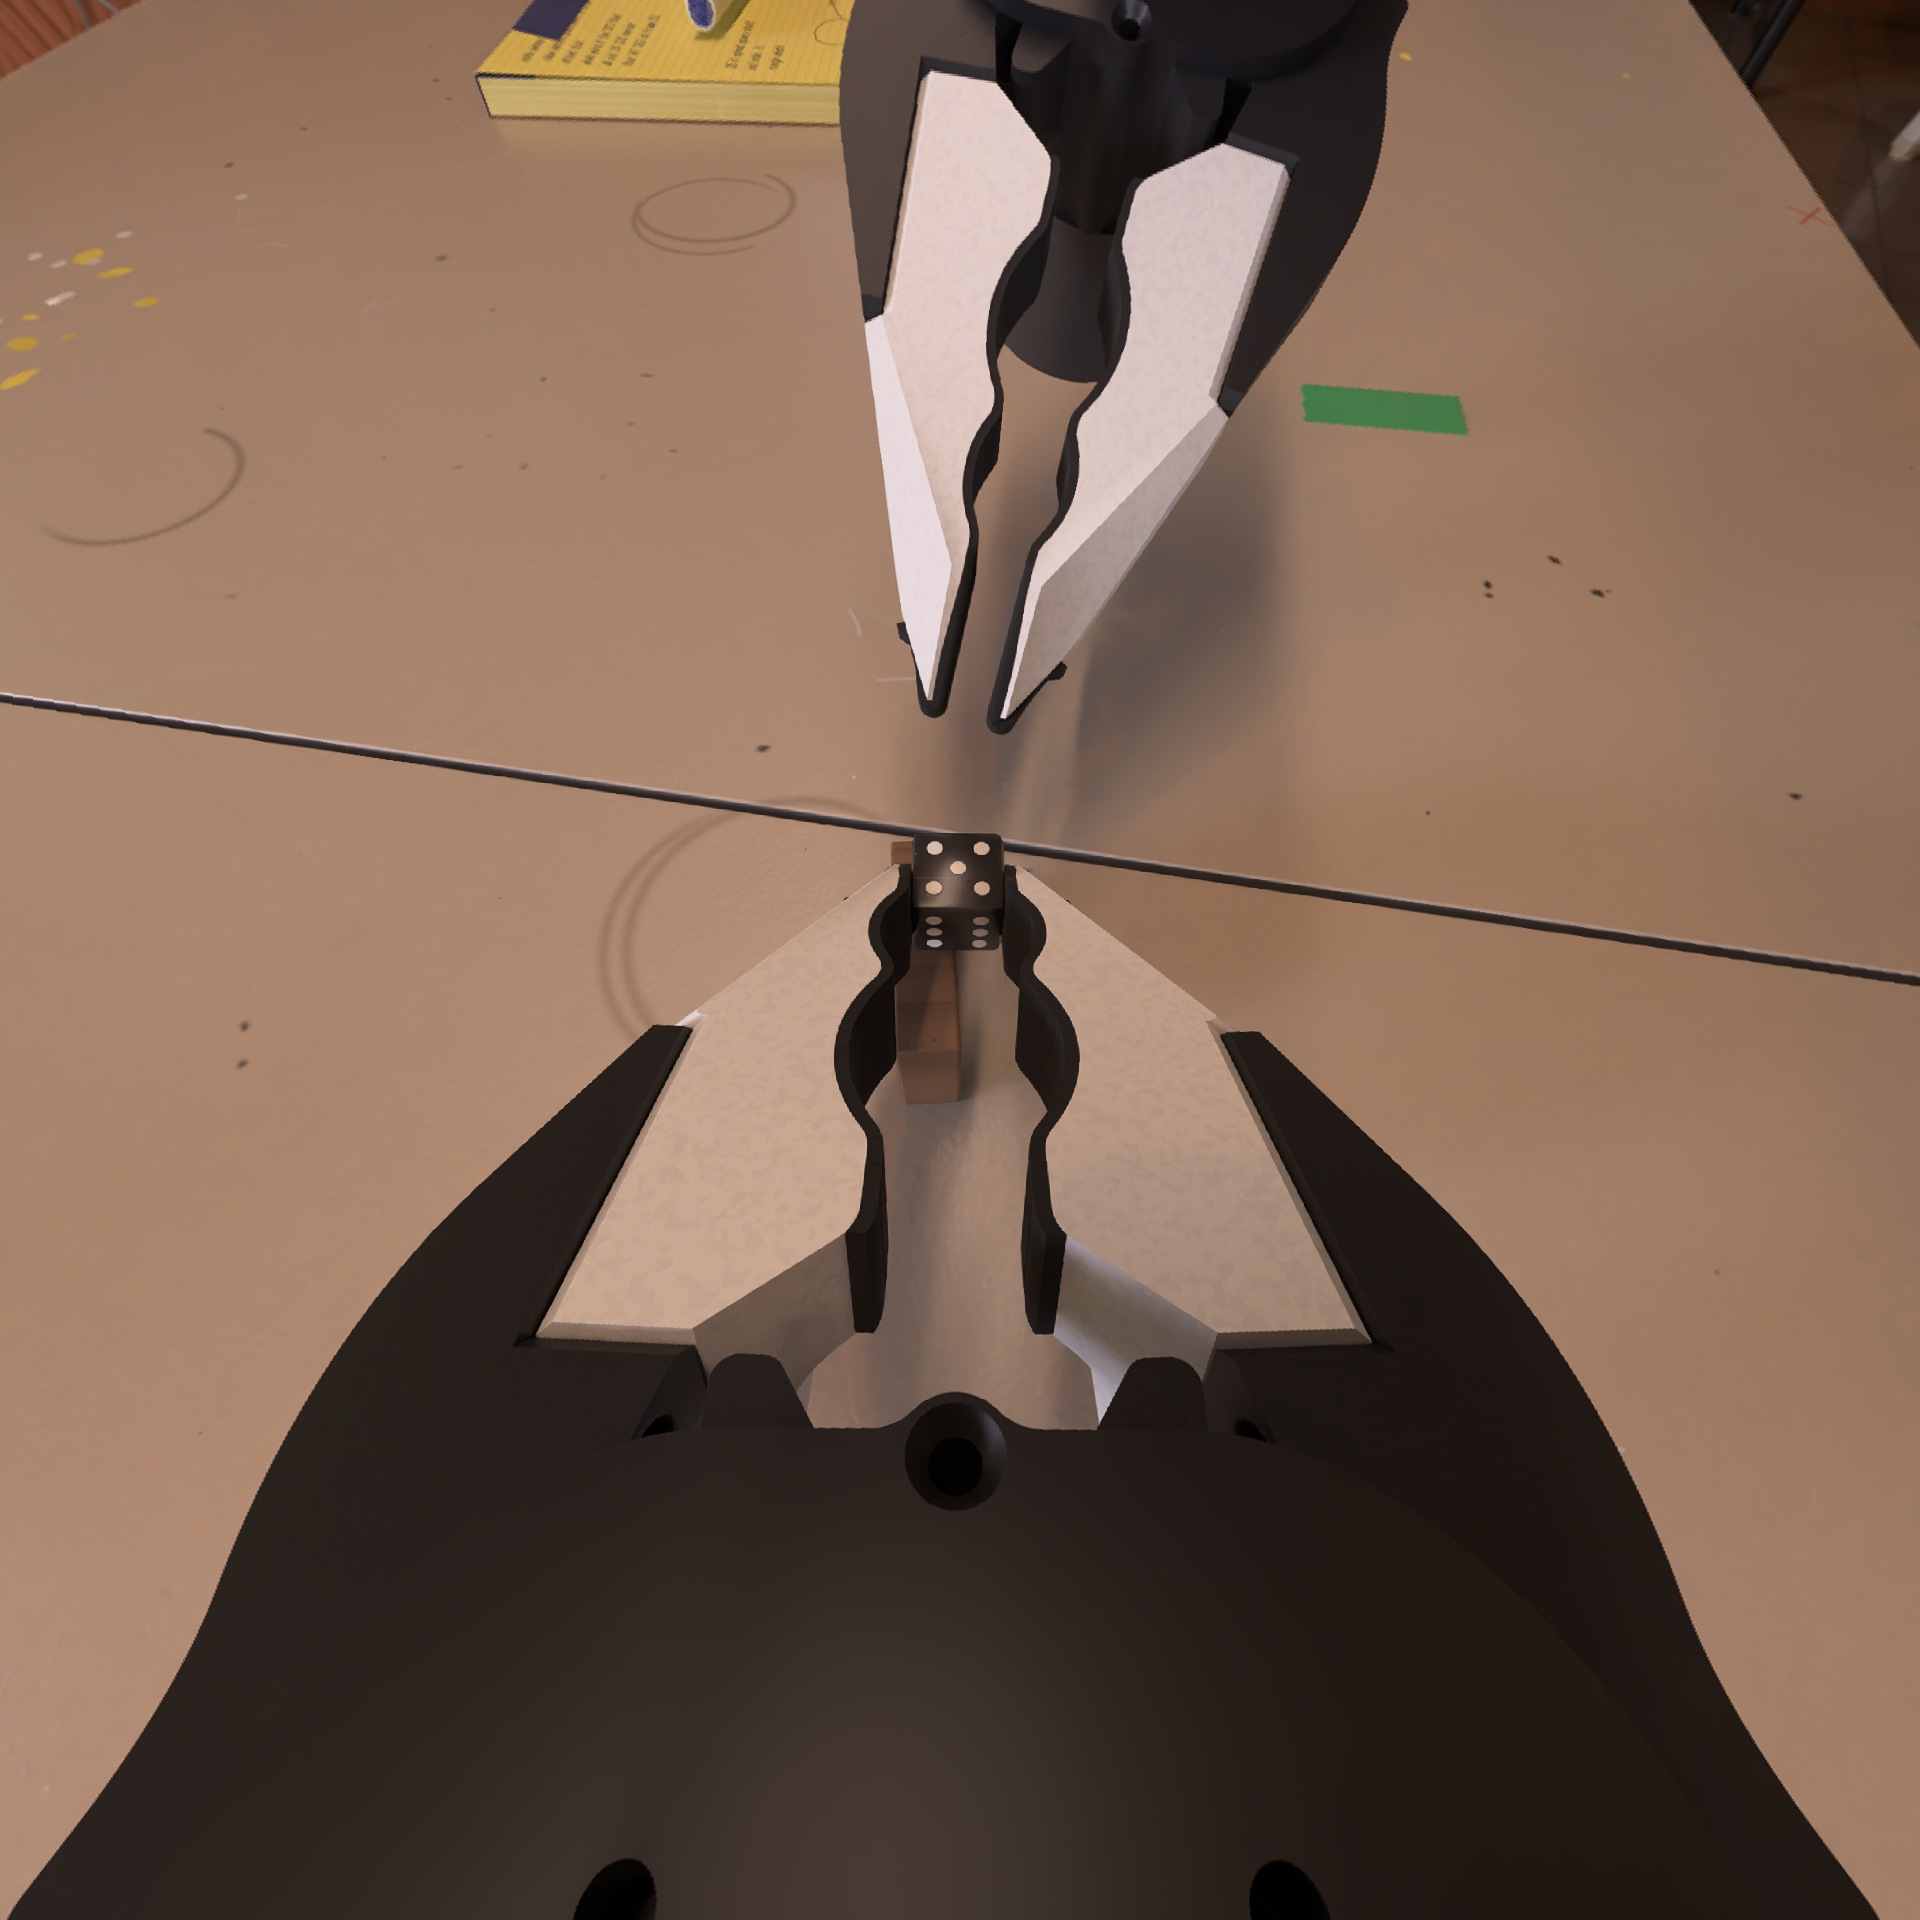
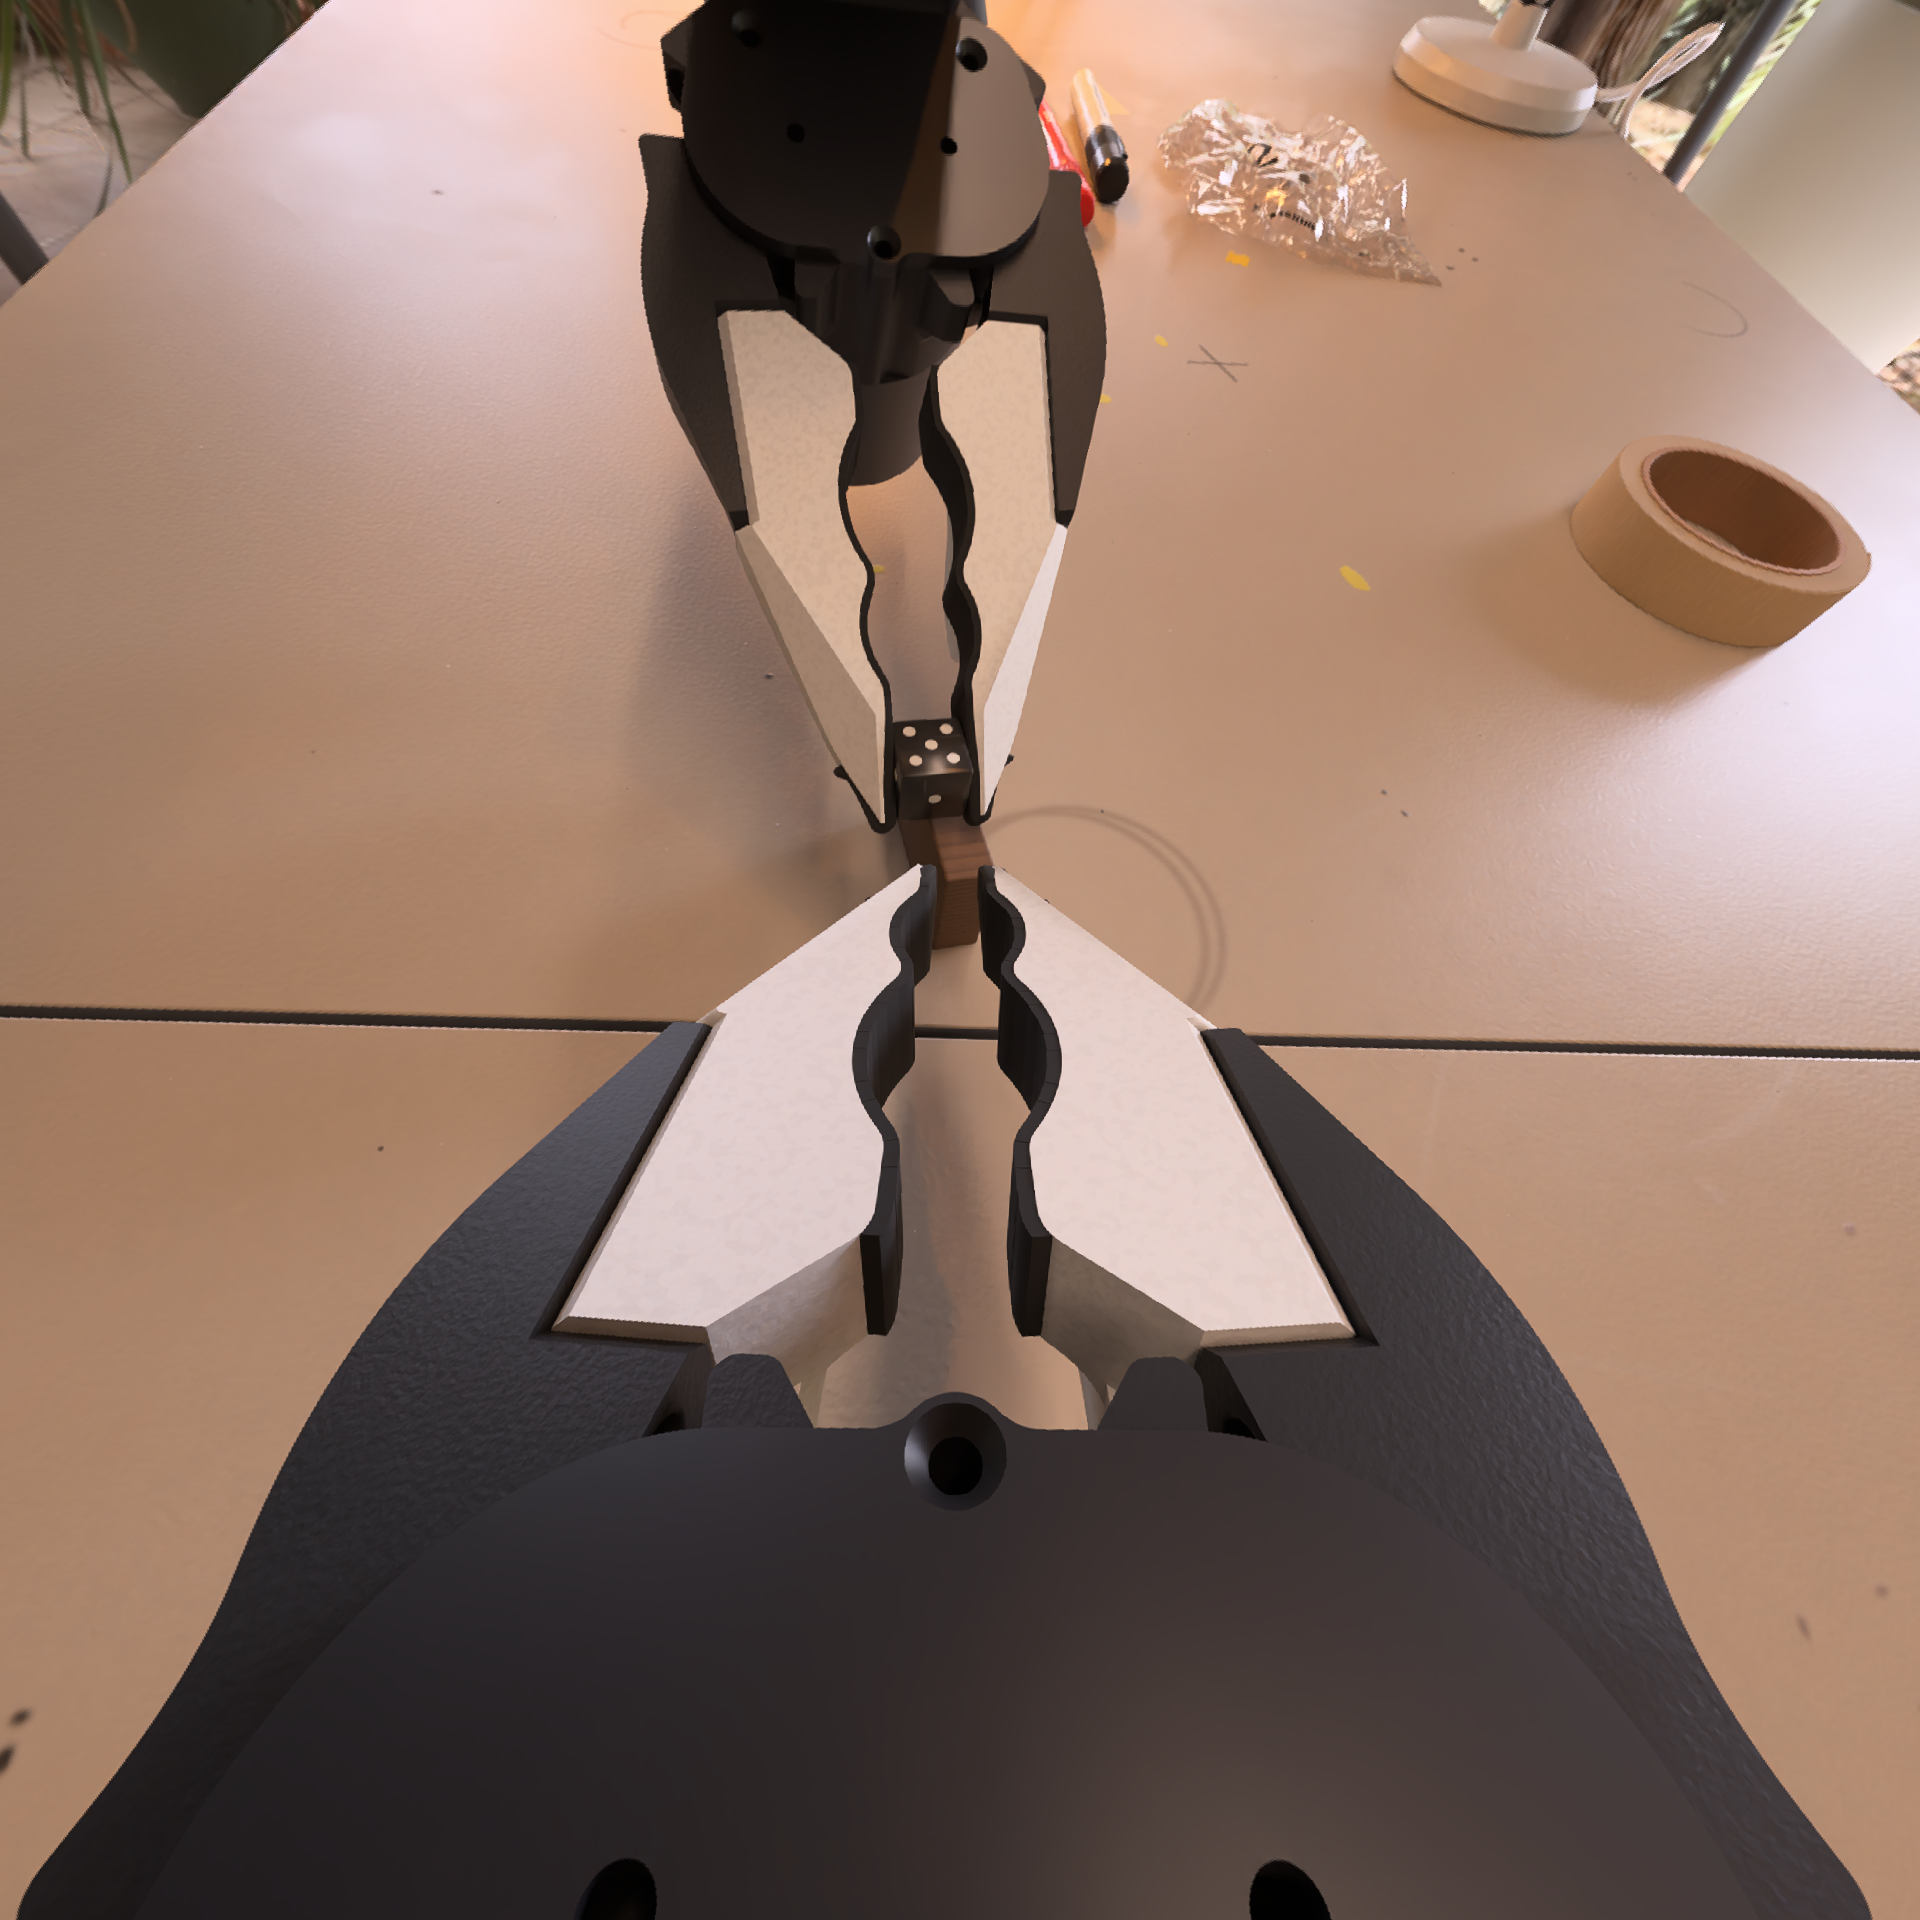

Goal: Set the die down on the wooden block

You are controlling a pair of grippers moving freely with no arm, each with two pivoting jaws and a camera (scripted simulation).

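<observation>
Here, in my left wrist view, the left gripper [image 1: 956, 894] pinches the black die [image 1: 957, 891] between its two fingertips, five white pips facing up. Directly beneath the die stands the wooden block [image 1: 928, 1039], upright on the tan table [image 1: 416, 1039]; I cannot tell whether the die's underside touches the block's top or hangs just above it. The right wrist view confirms the arrangement: the die [image 2: 932, 767] sits between the left gripper's tips, above the block [image 2: 954, 883], whose lower part lies between the right gripper's tips. The right gripper [image 2: 954, 891] is narrowly parted, its fingers flanking the block without clearly touching it. From the left wrist view, the right gripper [image 1: 968, 717] hangs beyond the die, tips just past the table seam. Well apart lie a yellow notepad [image 1: 644, 73], a green tape strip [image 1: 1382, 407] and a roll of masking tape [image 2: 1714, 540].
</observation>
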